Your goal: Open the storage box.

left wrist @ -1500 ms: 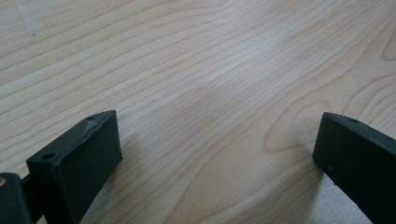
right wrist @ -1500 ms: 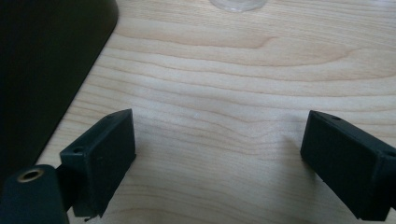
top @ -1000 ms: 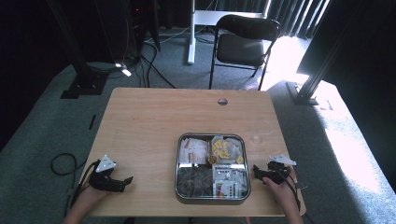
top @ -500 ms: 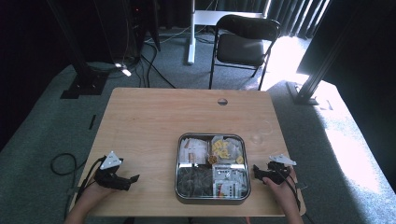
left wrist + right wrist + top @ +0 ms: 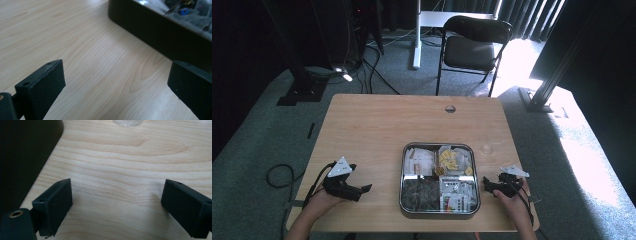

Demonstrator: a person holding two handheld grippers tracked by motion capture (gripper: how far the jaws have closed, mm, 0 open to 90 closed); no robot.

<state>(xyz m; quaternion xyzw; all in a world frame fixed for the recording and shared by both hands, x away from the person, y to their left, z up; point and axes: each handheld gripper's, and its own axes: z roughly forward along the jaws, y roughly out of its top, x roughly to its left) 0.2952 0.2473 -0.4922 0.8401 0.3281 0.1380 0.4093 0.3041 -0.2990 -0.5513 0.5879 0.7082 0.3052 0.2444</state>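
From the high view, a square metal tray (image 5: 439,212) sits on the wooden surface (image 5: 382,130) near the person's edge, split into compartments that hold small packets and what seem to be yellow pieces (the contents are too small to name with confidence). The left gripper (image 5: 363,189) lies low over the surface well to the left of the tray, pointing toward it, with the hand (image 5: 319,202) behind it; the right gripper (image 5: 486,183) sits just beside the tray's right wall, held by the other hand (image 5: 512,202). In the left gripper view, the fingers (image 5: 42,87) are spread wide with nothing but bare wood between them, and the tray's dark side wall (image 5: 160,30) crosses the upper right, clear wrappers showing above its rim. In the right gripper view, the fingers (image 5: 56,203) are likewise spread and empty over the wood, the tray's rounded corner (image 5: 25,152) dark at upper left, near the left finger but apart from it.
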